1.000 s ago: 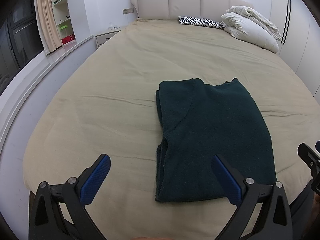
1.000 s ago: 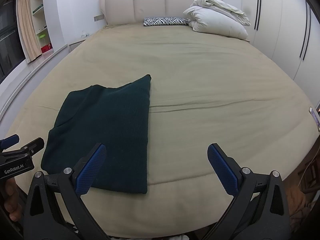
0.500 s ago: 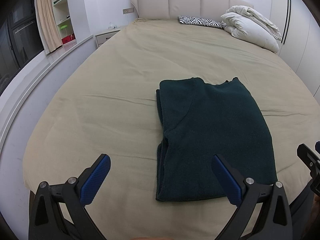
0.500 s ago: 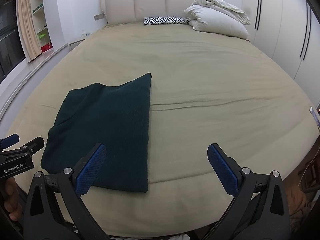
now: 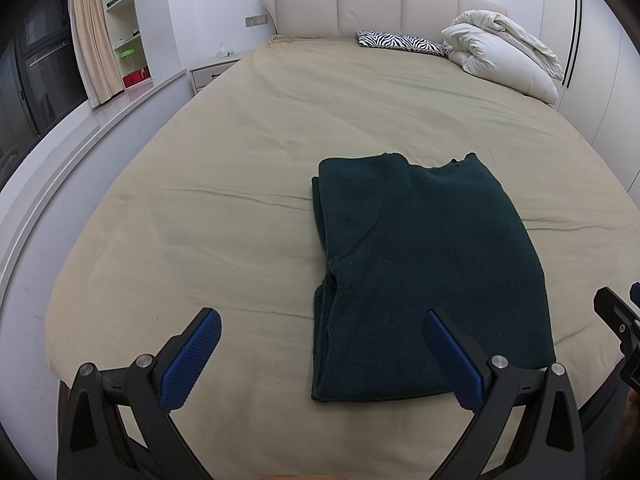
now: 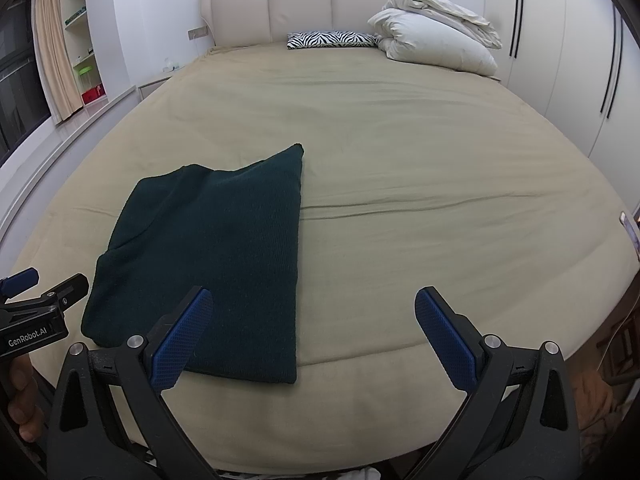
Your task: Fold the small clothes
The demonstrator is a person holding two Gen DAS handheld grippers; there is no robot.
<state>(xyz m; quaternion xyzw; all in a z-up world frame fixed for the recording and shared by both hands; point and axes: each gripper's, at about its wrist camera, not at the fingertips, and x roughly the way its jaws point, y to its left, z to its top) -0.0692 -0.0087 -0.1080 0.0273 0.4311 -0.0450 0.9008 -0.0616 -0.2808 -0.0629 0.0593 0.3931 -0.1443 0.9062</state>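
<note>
Dark green sweater is laid flat near the foot edge of the bed, already folded to a long rectangle. Left gripper and right gripper are held above the near hem, both spread wide, nothing gripped. Next fold is judged crosswise: both near corners should be pinched through all layers, lifted evenly, and carried toward the collar edge.

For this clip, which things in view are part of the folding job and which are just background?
Part of the job:
dark green sweater, folded on the bed
left gripper, open
right gripper, open

Just lying about:
zebra-print pillow
white duvet
bedside table
</note>
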